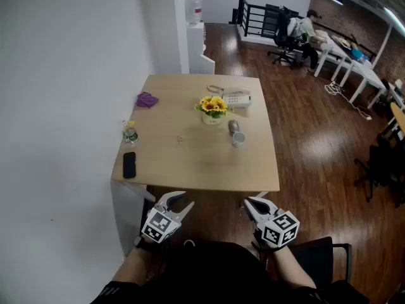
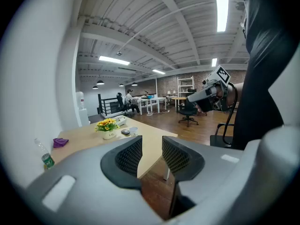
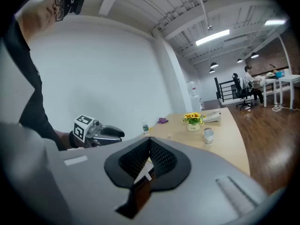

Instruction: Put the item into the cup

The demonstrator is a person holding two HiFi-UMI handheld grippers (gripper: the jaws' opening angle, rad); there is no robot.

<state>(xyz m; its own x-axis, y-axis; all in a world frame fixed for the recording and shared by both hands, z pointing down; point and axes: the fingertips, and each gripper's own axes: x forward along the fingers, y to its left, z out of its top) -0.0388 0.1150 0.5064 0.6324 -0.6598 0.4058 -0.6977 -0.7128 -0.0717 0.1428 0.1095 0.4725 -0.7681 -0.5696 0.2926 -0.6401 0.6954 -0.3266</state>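
A small white cup (image 1: pixel 238 139) stands on the wooden table (image 1: pixel 190 163), just right of centre. A grey oval item (image 1: pixel 233 126) lies right behind it, in front of a pot of yellow flowers (image 1: pixel 213 108). Both grippers hover off the table's near edge, close to my body. My left gripper (image 1: pixel 185 200) is open, its jaws (image 2: pixel 152 154) apart with nothing between them. My right gripper (image 1: pixel 248 202) is shut, its jaws (image 3: pixel 150 143) meeting at the tips and empty. The right gripper view has the cup (image 3: pixel 208 135) far off on the table.
On the table also sit a white desk telephone (image 1: pixel 237 98), a purple cloth (image 1: pixel 147 99), a small bottle (image 1: pixel 130 133), a black phone (image 1: pixel 129 164) and a tiny object (image 1: pixel 179 139). A white wall runs along the left. A black chair (image 1: pixel 319 258) stands at my right.
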